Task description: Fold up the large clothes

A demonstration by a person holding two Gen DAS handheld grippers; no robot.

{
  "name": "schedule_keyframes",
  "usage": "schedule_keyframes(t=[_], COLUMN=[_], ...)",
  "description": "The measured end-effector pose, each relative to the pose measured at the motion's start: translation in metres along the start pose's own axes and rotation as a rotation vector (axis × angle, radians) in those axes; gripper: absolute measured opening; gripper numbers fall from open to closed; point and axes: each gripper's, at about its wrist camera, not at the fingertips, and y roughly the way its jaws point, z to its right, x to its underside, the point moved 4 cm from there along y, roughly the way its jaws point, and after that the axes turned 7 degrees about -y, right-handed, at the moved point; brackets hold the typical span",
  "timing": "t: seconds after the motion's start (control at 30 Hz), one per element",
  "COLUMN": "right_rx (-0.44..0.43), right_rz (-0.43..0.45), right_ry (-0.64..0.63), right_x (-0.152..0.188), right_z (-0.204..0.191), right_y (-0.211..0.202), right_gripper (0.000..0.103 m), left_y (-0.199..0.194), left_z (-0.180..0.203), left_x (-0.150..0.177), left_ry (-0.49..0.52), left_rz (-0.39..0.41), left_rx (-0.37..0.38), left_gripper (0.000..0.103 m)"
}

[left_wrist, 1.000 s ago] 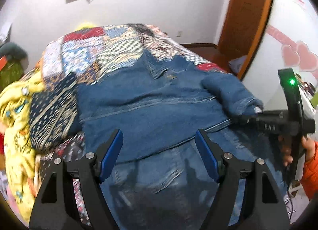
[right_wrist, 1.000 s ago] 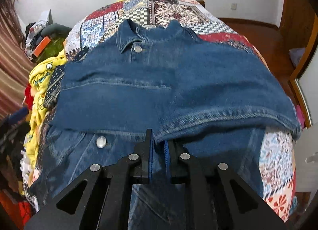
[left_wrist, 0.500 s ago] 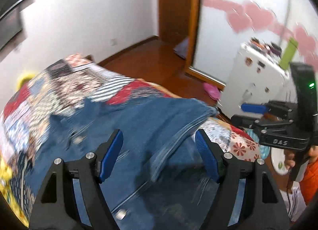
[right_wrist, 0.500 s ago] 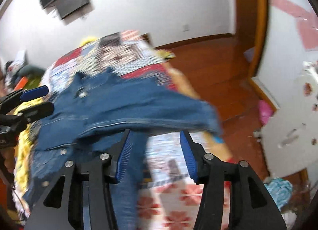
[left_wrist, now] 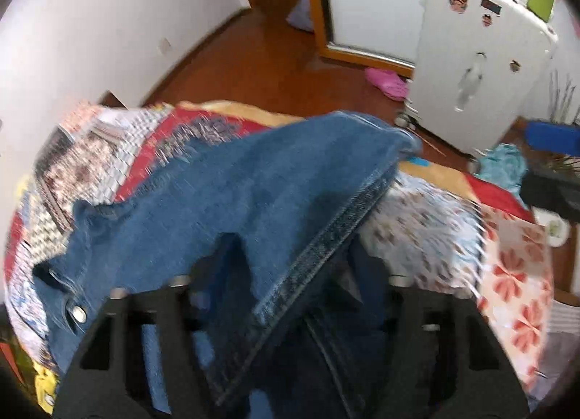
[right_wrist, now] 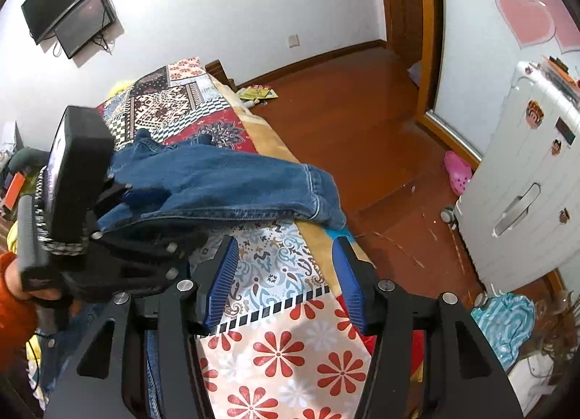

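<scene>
A blue denim jacket (left_wrist: pixel 253 194) lies on the patchwork bed cover (left_wrist: pixel 119 150). In the left wrist view the folded hem (left_wrist: pixel 326 237) runs between my left gripper (left_wrist: pixel 290 266) fingers, which stand wide apart with denim draped over the tips. In the right wrist view the jacket (right_wrist: pixel 217 179) lies across the bed edge, its cuff (right_wrist: pixel 322 198) hanging over. My left gripper (right_wrist: pixel 145 201) shows there at the denim fold. My right gripper (right_wrist: pixel 286 281) is open and empty above the floral cover (right_wrist: pixel 282 346), just right of the jacket.
A white suitcase (right_wrist: pixel 525 179) stands on the wooden floor to the right, with a pink slipper (right_wrist: pixel 458 172) and a turquoise cloth (right_wrist: pixel 507 321) near it. A door frame (right_wrist: pixel 427 38) and a wall screen (right_wrist: pixel 69 2) are behind. Yellow clothing (left_wrist: pixel 45 386) lies at the left.
My right gripper let go of the denim hem, opened and swung right off the jacket. My left gripper moved forward into the folded hem and both views turned toward the bed's right edge.
</scene>
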Motion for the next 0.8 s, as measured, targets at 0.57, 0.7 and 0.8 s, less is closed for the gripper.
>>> schedule_keyframes(t=[0.57,0.7,0.8], right_rx=[-0.071,-0.097,-0.125], right_rz=[-0.008,-0.015,-0.034], right_ry=[-0.079,-0.138,-0.192], right_x=[-0.010,-0.015,-0.015], right_z=[-0.042,-0.068,-0.088], right_y=[0.000,0.007,0.016], right_gripper=[0.050,0.053,0.054], left_y=[-0.140,-0.159,-0.151], left_z=[-0.136,-0.179,-0.196], left_x=[0.011,0.059,0.104], left_ry=[-0.373,-0.447,-0.497], left_rz=[0.307,0.304,0.238], left_rx=[0.070,0.014,0.008], left_gripper=[0.010,0.010,0.010])
